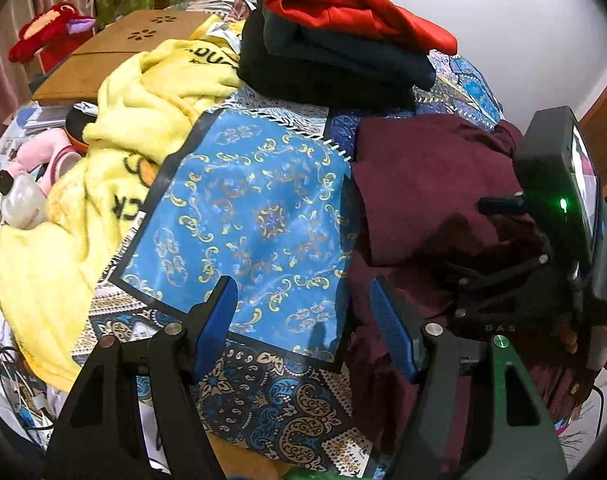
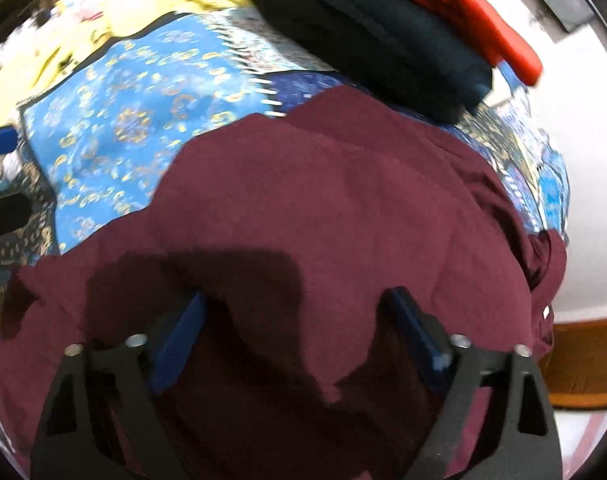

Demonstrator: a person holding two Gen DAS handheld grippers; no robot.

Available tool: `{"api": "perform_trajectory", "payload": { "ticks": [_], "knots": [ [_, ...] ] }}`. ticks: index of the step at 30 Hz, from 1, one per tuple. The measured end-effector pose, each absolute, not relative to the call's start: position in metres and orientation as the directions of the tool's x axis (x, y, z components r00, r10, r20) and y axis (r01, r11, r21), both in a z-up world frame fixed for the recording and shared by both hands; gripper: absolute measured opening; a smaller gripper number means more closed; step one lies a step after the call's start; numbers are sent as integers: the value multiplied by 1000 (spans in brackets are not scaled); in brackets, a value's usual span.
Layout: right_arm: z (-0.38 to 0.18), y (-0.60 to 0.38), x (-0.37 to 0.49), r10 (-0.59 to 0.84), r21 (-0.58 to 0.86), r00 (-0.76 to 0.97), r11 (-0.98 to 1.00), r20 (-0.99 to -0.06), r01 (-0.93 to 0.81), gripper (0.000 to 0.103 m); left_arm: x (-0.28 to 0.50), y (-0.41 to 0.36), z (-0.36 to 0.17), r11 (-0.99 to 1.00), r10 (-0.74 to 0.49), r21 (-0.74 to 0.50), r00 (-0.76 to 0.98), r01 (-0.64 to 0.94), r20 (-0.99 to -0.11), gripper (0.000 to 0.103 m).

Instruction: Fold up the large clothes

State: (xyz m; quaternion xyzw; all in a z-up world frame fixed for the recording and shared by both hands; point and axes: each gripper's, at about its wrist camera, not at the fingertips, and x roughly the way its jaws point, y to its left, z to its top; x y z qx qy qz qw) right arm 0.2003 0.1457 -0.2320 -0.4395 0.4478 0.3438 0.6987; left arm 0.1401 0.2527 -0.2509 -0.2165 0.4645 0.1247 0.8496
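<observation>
Your left gripper (image 1: 303, 300) points steeply down over the bed cover (image 1: 259, 216), the blue patterned sheet w/ gold scrolls. Its blue fingers (image 1: 215, 320) stand apart w/ nothing between them but the sheet below; the right-hand finger sits right at the left edge of the maroon garment (image 1: 431, 184), but you can't tell from this view if it touches the cloth.

Your right gripper (image 2: 299, 320) is tipped even more steeply down, straight over the maroon garment (image 2: 323, 200). Its fingers (image 2: 179, 336) are spread wide, tips just at the cloth surface; nothing is pinched. View is blurred, so contact can't be confirmed. In the left wrist view your right gripper's black body (image 1: 559, 208) shows at the right, green light on, above the garment's right side.

Garment: lies crumpled on the right, near part of the bed, partly spread, its near edge hanging over the bed's near side. A dark shadow from the tool falls on it between the right fingers.

Far side: a stack of folded clothes (image 1: 335, 48), red piece on top, dark ones under it, just beyond the maroon garment. To the left, a yellow fleece blanket (image 1: 143, 120) w/ black lettering, bunched up. Far left: a brown board (image 1: 123, 52) w/ flower cut-outs, a red plush toy (image 1: 47, 32), and a pink plush (image 1: 43, 156) in the clutter beside the bed.
</observation>
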Motion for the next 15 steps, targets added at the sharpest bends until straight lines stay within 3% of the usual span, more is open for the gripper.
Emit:
{"api": "perform_trajectory", "payload": {
  "ticks": [6, 9, 15],
  "knots": [
    [-226, 146, 186, 96, -381, 434, 335, -896, -862, 13, 139, 248, -247, 878, -1, -263, 548, -400, -836, 68],
    [-205, 131, 193, 148, -342, 428, 400, -891, -850, 6, 137, 247, -242, 877, 2, -264, 553, -401, -833, 68],
    [-137, 80, 216, 262, -316, 523, 556, -811, -768, 5, 142, 240, -230, 883, 18, -250, 561, -398, -828, 68]
  ]
}}
